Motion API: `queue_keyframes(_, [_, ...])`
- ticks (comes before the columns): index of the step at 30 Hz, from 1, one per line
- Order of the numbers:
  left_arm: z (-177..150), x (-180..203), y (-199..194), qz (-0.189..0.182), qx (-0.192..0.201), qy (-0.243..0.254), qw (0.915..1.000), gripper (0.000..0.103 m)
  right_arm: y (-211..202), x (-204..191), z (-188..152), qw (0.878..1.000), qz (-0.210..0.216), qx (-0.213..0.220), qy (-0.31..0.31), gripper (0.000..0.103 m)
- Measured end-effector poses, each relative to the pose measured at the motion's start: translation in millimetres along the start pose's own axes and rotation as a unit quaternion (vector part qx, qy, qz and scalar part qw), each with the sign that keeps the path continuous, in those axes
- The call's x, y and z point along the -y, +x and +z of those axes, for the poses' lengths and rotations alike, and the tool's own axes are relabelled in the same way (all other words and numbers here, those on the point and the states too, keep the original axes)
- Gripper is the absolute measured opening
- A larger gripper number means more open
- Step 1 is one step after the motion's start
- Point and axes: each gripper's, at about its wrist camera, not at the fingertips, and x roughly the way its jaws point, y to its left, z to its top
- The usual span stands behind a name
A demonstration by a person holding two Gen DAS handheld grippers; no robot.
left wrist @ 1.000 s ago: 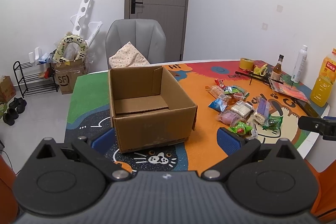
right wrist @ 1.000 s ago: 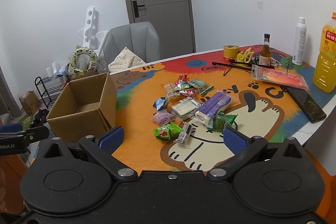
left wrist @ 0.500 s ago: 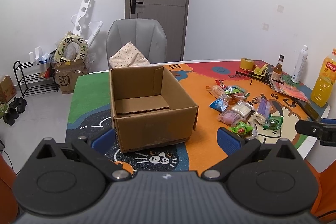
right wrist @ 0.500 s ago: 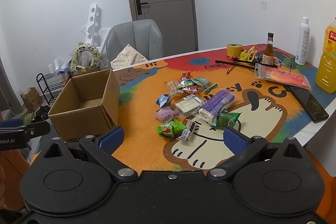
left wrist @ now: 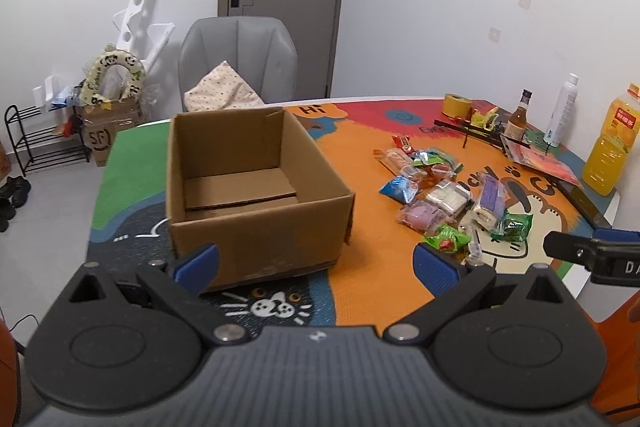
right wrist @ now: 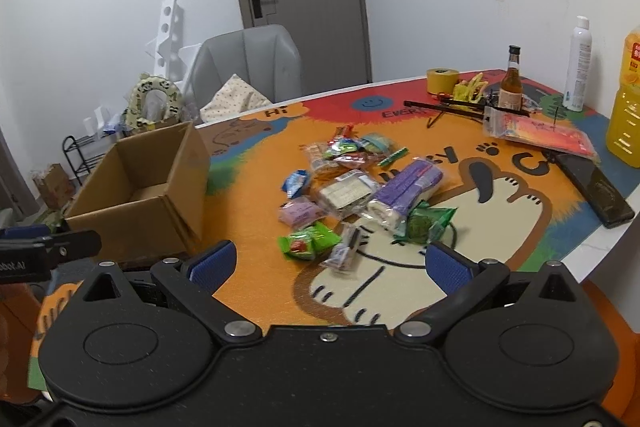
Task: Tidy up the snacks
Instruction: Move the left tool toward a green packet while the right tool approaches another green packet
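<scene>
Table (right wrist: 600, 247) unchanged — right gripper (right wrist: 334, 263) nearer snacks (right wrist: 352, 187), jaws wide.

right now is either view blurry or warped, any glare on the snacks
Left wrist view: sharp, with fisheye bending at the door frame and dark corners. Right wrist view: slightly softer, the green packet a little smeared, same bending. The snack pile shows only small highlights on the wrappers, no strong glare; lighting is even.

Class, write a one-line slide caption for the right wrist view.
Open right gripper hovers before a pile of wrapped snacks, empty cardboard box waiting to its left.
</scene>
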Motion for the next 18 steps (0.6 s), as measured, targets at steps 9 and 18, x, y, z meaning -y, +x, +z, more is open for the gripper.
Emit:
queue_keyframes(9, [12,20,22,-0.033,0.004,0.011,0.9994,0.102,13,21,2,1.000,-0.014,0.002,0.006,0.103])
queue_keyframes(18, [17,49,48,-0.061,0.003,0.017,0.9980,0.102,28,47,4,1.000,-0.018,-0.009,0.011,0.103])
